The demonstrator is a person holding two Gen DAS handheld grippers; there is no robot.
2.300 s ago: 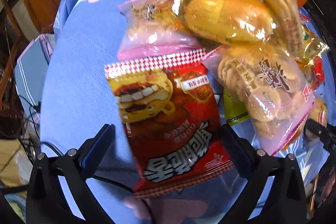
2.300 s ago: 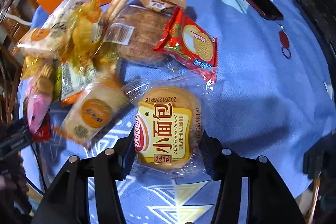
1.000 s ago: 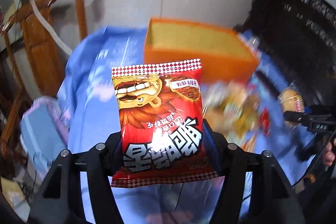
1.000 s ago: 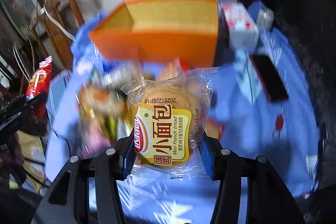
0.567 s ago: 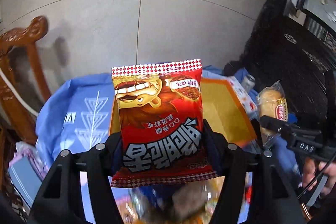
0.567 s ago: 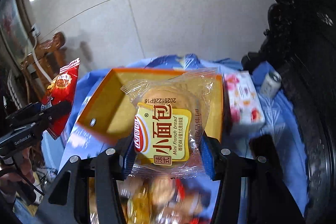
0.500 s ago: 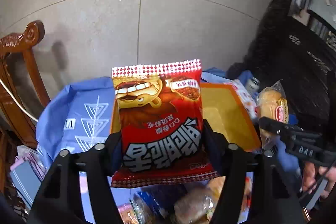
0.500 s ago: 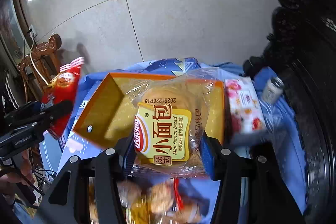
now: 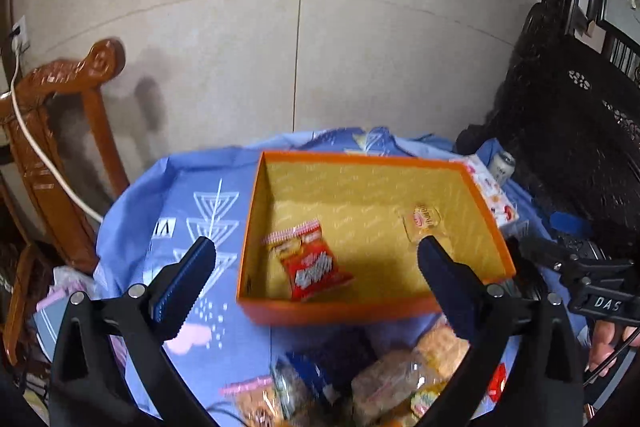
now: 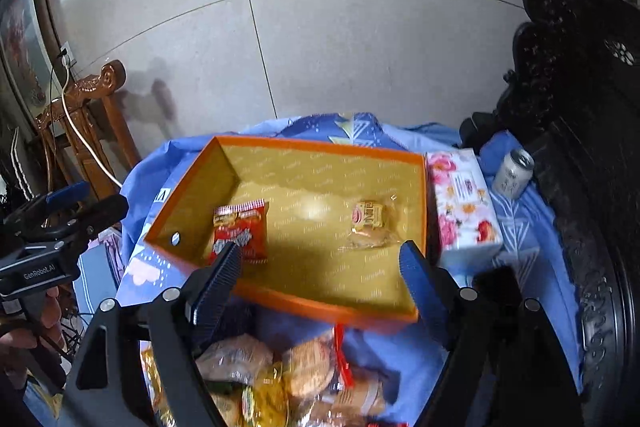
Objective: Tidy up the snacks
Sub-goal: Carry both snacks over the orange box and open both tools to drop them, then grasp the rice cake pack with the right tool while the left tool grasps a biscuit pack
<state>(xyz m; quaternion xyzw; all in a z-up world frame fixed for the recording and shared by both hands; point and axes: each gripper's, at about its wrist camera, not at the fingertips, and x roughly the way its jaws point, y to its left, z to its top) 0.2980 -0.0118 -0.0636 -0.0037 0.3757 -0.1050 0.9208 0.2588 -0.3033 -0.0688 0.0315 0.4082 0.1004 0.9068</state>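
An orange box (image 9: 352, 309) with a yellow inside stands on the blue tablecloth; it also shows in the right wrist view (image 10: 304, 303). A red snack bag (image 9: 310, 263) (image 10: 240, 233) lies in its left part. A small wrapped bread (image 9: 424, 223) (image 10: 370, 223) lies in its right part. My left gripper (image 9: 316, 259) is open and empty above the box's near side. My right gripper (image 10: 320, 263) is open and empty above the box. A pile of wrapped snacks (image 9: 384, 387) (image 10: 280, 379) lies in front of the box.
A floral tissue box (image 10: 464, 203) and a can (image 10: 514, 173) stand right of the orange box. A wooden chair (image 9: 60, 155) stands left of the table, dark carved furniture (image 10: 580, 147) to the right. The wall is close behind.
Both grippers opened. The red snack bag left my left gripper and the wrapped bread left my right gripper; both now lie inside the orange box.
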